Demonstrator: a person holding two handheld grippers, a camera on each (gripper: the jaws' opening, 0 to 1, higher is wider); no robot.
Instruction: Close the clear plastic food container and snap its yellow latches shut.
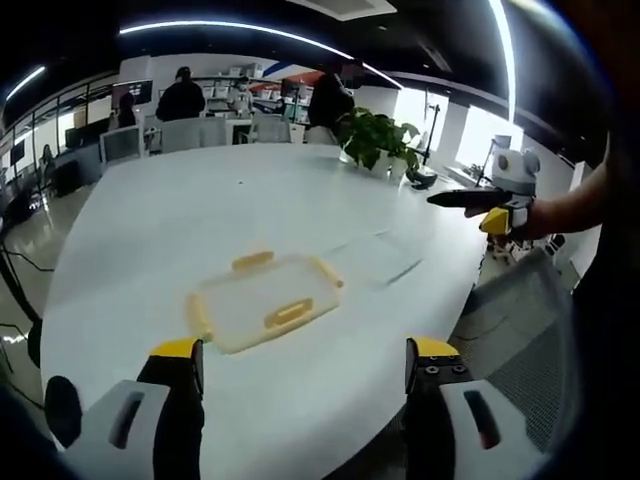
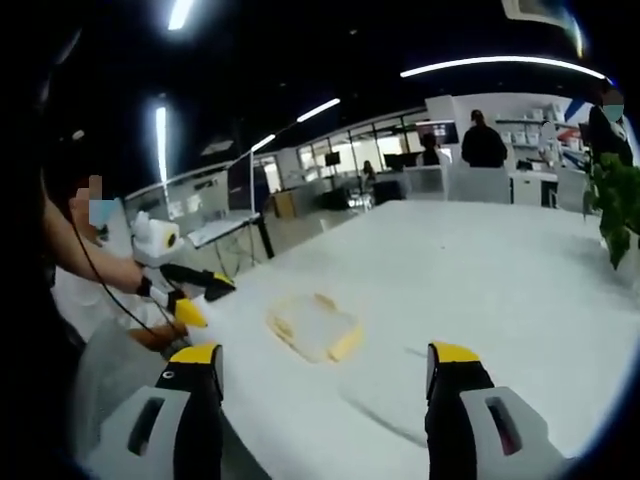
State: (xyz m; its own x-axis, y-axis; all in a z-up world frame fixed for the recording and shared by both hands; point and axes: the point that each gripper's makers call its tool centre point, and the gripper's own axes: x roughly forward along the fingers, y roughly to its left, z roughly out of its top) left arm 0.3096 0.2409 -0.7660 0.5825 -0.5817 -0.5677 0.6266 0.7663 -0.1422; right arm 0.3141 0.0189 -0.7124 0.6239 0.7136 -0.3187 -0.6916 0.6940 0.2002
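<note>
Fingers on my left gripper [image 1: 303, 368] stand wide apart, holding nothing, above the bench's [image 1: 200, 210] near edge; the clear container [image 1: 265, 301] with yellow latches [image 1: 288, 313] lies flat just beyond. From the right gripper view, my right gripper [image 2: 326, 372] fingers also gape wide, the container [image 2: 314, 327] lying near the bench's [image 2: 480, 270] left edge.

The right gripper [image 2: 325, 385] hung above the long white table [image 2: 480, 290], jaws spread wide. The clear plastic food container with yellow latches [image 2: 313, 327] lay flat ahead. The left gripper [image 2: 198, 293] hovered at the table's edge.
</note>
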